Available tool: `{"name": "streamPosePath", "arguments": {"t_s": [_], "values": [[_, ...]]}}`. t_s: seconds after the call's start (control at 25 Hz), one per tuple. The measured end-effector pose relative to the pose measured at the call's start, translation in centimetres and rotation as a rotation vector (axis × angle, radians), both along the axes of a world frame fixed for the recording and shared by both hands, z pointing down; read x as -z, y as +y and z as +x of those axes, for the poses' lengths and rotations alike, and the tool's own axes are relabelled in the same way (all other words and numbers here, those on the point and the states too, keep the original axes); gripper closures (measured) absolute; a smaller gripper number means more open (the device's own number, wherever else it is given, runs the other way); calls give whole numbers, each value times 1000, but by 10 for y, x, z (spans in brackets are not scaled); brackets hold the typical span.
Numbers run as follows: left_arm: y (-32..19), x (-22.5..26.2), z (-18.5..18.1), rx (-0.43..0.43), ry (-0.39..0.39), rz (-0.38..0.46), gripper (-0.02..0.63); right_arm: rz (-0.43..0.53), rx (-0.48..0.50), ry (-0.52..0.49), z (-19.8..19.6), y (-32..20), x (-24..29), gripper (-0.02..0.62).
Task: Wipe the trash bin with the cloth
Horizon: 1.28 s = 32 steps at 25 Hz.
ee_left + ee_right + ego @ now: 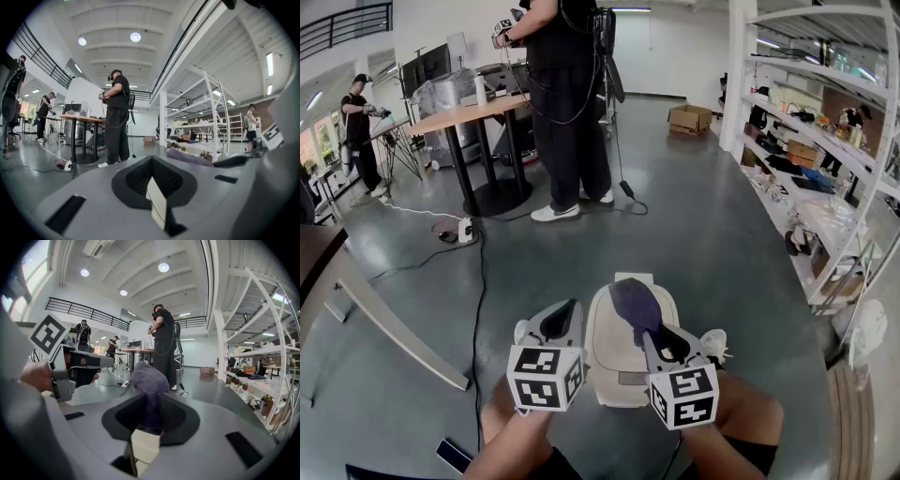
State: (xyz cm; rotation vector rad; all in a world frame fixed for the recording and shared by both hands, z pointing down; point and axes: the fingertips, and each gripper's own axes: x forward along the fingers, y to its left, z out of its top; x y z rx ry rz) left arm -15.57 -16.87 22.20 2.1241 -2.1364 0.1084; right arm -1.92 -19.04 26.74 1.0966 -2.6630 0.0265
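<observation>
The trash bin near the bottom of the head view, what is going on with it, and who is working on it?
Someone holds a claw in each hand above a beige trash bin that stands on the floor. The right claw is shut on a dark purple cloth, which lies over the bin's lid; I cannot tell whether it touches the lid. The left claw is shut and empty, to the left of the bin. Further back, another person stands by a table.

No letters, numbers, brands or signs could be read anywhere. The only print was the black-and-white square markers on the left gripper (562,321) and right gripper (654,339), patterns without words.
</observation>
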Motion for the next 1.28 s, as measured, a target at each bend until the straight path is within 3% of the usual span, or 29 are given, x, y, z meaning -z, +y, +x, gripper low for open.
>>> {"name": "streamPosePath", "arguments": {"t_s": [0.36, 0.84, 0.96, 1.12, 1.28], "values": [[-76, -15, -48, 3, -7, -57, 609, -84, 62, 172, -63, -74, -26, 511], [-109, -83, -78, -24, 15, -138, 609, -125, 183, 430, -111, -119, -81, 511], [-108, -85, -90, -2, 49, -150, 609, -126, 192, 445, -118, -123, -88, 511], [-105, -85, -93, 17, -7, -137, 609, -100, 196, 464, -123, -123, -87, 511], [-108, -87, -79, -7, -7, -143, 609, -100, 188, 442, -118, -128, -86, 512]]}}
